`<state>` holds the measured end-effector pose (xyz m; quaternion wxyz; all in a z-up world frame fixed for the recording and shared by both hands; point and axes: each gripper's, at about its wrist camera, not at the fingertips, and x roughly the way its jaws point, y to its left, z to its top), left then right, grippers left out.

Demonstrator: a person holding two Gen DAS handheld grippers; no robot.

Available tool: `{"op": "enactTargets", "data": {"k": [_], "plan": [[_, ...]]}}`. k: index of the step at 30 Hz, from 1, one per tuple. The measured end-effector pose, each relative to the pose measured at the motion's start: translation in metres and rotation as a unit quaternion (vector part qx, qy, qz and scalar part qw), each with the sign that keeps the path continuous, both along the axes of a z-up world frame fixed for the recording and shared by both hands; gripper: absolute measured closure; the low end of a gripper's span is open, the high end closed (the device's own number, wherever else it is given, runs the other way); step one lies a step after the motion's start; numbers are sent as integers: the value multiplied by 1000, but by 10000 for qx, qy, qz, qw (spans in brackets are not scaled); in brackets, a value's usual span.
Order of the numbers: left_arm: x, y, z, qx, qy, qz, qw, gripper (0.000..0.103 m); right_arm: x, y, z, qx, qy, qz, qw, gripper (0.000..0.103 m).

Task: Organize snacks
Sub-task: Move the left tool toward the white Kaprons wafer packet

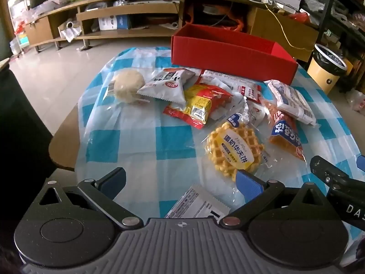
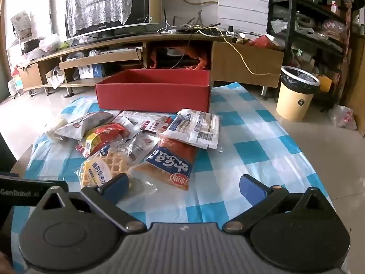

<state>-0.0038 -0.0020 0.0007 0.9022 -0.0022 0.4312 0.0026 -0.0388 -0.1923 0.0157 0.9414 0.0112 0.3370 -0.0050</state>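
Several wrapped snacks lie heaped on a blue-and-white checked tablecloth (image 1: 141, 143) in front of an open red box (image 1: 230, 52) (image 2: 155, 93). Among them are a waffle pack (image 1: 235, 148) (image 2: 102, 166), an orange bread pack (image 1: 285, 134) (image 2: 168, 164), a round pale bun (image 1: 129, 85) and a red-and-yellow packet (image 1: 200, 102) (image 2: 102, 137). My left gripper (image 1: 181, 182) is open above the near cloth, with a white wrapper (image 1: 198, 203) low between its fingers, untouched. My right gripper (image 2: 182, 185) is open, its left pad beside the waffle pack. Its black body shows in the left wrist view (image 1: 337, 182).
A white biscuit pack (image 2: 194, 127) (image 1: 292, 100) rests on the heap's right. A TV bench (image 2: 114, 52) runs behind the table. A yellow waste bin (image 2: 296, 91) stands on the floor at the right. Bare checked cloth (image 2: 251, 141) lies right of the snacks.
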Motion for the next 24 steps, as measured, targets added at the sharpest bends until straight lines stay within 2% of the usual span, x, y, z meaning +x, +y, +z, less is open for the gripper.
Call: {"op": "enactTargets", "data": {"k": [3, 9, 14, 24], "plan": [[-7, 3, -1, -103, 68, 24, 9999, 0, -1, 3, 0, -53, 0, -4, 10000, 2], [-10, 3, -3, 30, 310, 15, 9995, 0, -9, 12, -1, -58, 64, 37, 10000, 2], [-16, 1, -1, 108, 254, -10, 9996, 0, -12, 16, -4, -163, 176, 29, 9997, 2], [-18, 5, -10, 192, 393, 19, 9990, 0, -15, 14, -8, -175, 324, -12, 9993, 2]]}}
